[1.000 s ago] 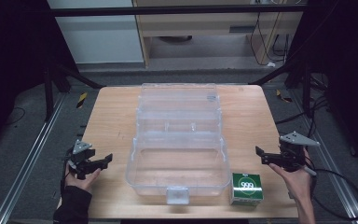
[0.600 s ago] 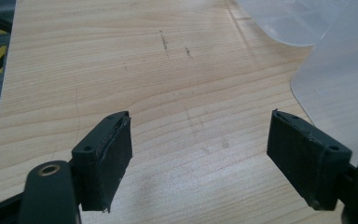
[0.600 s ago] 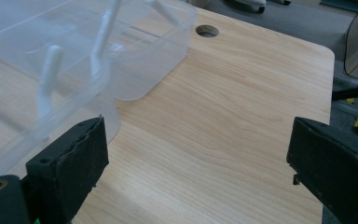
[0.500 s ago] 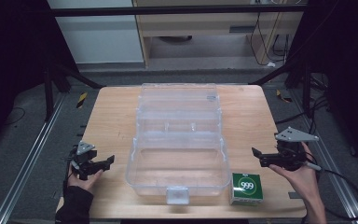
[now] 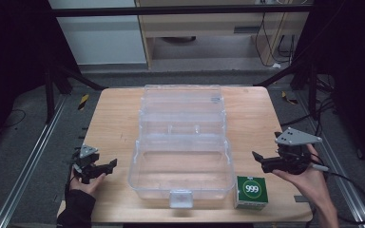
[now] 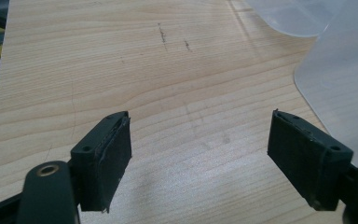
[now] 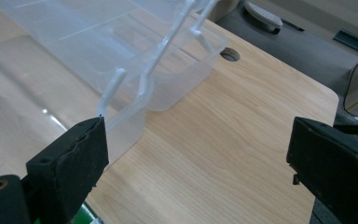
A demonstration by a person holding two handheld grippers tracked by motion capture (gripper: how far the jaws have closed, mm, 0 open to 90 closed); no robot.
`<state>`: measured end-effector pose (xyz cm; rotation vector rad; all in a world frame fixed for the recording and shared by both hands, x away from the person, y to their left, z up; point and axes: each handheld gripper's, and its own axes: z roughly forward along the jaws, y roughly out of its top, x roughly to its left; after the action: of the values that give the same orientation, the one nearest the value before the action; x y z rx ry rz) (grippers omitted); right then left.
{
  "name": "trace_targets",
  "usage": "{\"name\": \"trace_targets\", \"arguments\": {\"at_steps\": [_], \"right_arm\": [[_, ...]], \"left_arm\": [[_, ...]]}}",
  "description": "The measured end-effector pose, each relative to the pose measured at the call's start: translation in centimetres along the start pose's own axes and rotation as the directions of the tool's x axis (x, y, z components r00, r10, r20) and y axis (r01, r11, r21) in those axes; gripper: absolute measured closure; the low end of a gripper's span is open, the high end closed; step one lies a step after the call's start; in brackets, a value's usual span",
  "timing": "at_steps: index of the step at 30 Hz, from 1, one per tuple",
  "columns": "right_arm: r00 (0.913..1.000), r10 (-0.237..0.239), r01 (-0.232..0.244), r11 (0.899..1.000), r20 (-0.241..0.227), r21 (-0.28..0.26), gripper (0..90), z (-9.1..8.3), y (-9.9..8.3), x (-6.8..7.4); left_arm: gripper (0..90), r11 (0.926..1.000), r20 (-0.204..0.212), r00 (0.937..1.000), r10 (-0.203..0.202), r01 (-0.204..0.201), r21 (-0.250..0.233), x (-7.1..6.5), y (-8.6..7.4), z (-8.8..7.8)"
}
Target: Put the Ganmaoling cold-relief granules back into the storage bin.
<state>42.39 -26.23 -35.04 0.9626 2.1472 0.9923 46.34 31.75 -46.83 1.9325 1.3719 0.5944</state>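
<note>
A clear plastic organiser box [image 5: 181,142] lies open in the middle of the wooden table [image 5: 252,114], its lid laid back toward the far side. A small green and white box marked 999 [image 5: 251,192] stands by the box's near right corner. My left gripper [image 5: 109,165] hovers over the table's left edge, open, nothing between its jaws; in its own view [image 6: 200,154] bare wood lies between them and the clear box's edge [image 6: 335,70] is at the right. My right gripper [image 5: 257,159] is held right of the box, open and empty; its view [image 7: 196,158] looks onto the clear box [image 7: 121,60].
The table has a cable hole [image 7: 230,54] near its far corner. Metal frame rails [image 5: 33,156] run along both sides on the grey floor. A wooden cabinet [image 5: 218,23] stands beyond the table.
Both hands have drifted slightly toward the near edge of the table, the right gripper lowering a little toward the green box. Jaws stay open.
</note>
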Motion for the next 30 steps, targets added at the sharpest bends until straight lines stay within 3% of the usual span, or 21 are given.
{"name": "trace_targets", "arguments": {"at_steps": [9, 17, 23, 30], "right_arm": [[0.9948, -0.086, 0.089, 0.994, -0.055, 0.058, 5.9, -0.5, 0.7, 1.2], [0.9861, -0.130, 0.140, 0.985, -0.103, 0.098, 5.4, -0.5, 0.7, 2.2], [0.9828, -0.135, 0.149, 0.983, -0.126, 0.110, 5.2, -0.5, 0.7, 2.5], [0.9682, -0.170, 0.199, 0.968, -0.183, 0.155, 4.5, 0.1, 0.3, 3.4]], "left_arm": [[21.0, 0.9999, -0.003, 1.0000, 0.007, -0.007, 0.010, 0.0, 0.0, 0.1], [20.9, 0.9998, -0.007, 0.9999, 0.014, -0.014, 0.015, -0.1, -0.1, 0.1], [20.8, 0.9997, -0.007, 0.9999, 0.015, -0.015, 0.017, 0.0, -0.1, 0.2], [20.8, 0.9997, -0.007, 0.9998, 0.016, -0.016, 0.018, -0.1, -0.1, 0.2]]}}
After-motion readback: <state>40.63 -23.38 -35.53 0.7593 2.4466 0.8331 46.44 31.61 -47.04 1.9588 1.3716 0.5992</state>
